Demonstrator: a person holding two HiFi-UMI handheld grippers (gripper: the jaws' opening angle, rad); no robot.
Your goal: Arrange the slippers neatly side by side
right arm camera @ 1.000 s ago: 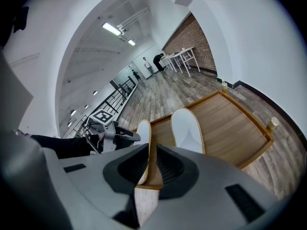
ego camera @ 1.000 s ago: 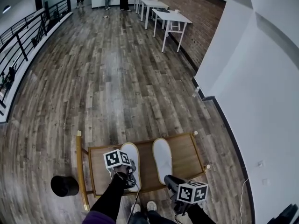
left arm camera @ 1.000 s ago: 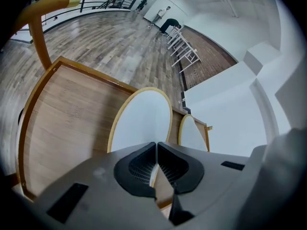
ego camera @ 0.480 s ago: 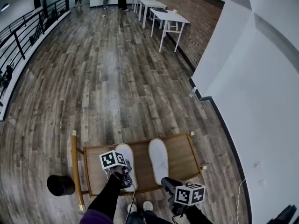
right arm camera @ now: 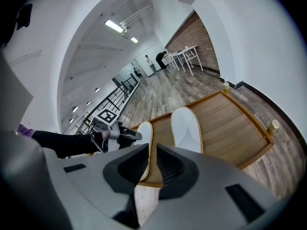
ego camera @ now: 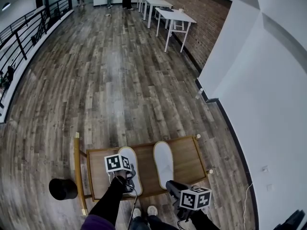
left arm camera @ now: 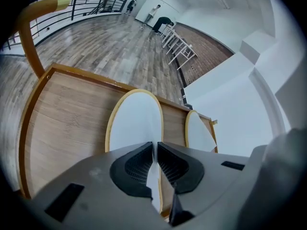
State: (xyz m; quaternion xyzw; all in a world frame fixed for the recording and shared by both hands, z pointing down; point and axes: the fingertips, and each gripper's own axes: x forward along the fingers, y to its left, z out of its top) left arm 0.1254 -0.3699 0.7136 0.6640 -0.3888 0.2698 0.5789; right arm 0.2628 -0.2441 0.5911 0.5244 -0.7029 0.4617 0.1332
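- Left tool [left arm camera: 154,150]: lower left of centre in the head view. Clenched on the heel end of the left slipper, a thin white edge pinched between the pads. Aimed steeply down and along the slipper's length, from its lower end.
- Left slipper [left arm camera: 136,121]: flat on the tabletop [ego camera: 187,159], long axis up the frame, toe toward the top. Set slightly lower than its mate.
- Right slipper [ego camera: 163,161]: mid-tabletop, near parallel to the left one. Strip of bare wood between the two, no contact.
- Right tool [right arm camera: 152,152]: lower right of the head view, off the tabletop's near edge. Released, jaws narrowly apart, nothing between them. Tilted down toward the upper left, near the right slipper's heel but clear of it.
- Judged next move: a small shift of the held slipper rightward and up-frame to level the toes, best placed with the left tool.
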